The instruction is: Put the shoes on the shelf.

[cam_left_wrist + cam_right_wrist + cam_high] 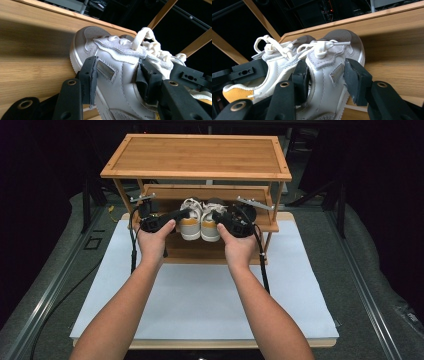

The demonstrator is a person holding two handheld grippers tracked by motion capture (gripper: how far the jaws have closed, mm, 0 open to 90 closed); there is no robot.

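Sneakers sit paired on the shelf (200, 251), left tongs (117, 77) clamping one (117, 62), right tongs (327, 77) the other (329, 65).

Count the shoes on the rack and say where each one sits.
2. The left shoe and the right shoe stand side by side on the middle shelf, each between a gripper's jaws. Lower shelves are partly hidden.

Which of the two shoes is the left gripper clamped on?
The left shoe of the pair, on the rack's middle shelf. The left gripper grips its outer side; the right gripper holds the right shoe beside it.
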